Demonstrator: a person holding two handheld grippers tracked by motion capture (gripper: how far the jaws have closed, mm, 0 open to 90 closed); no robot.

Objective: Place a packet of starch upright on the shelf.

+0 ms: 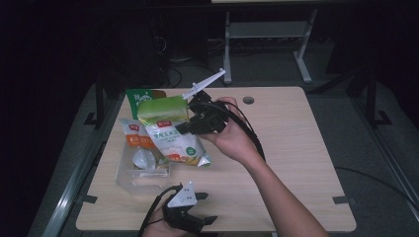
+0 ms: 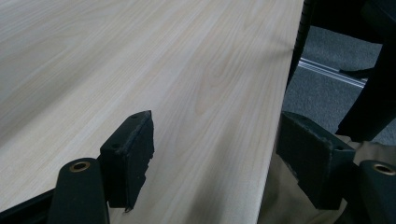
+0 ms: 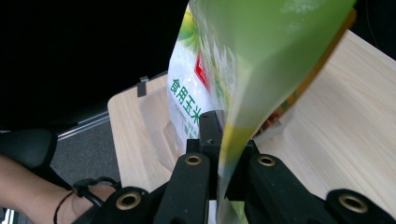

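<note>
Green-and-white plastic food pouch (image 1: 173,129) hangs pinched by its edge in my right gripper (image 3: 223,154), lifted above the pale wooden table (image 1: 286,148) beside the clear plastic bin (image 1: 141,173), probably so it swings free. That bin holds an orange-labelled packet (image 1: 138,140). My left gripper (image 2: 215,154) rests spread and empty at the near edge.

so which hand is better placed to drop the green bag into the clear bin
Right: its tool is already shut on the green bag above the clear bin. The left tool waits open at the table's near edge.
</note>
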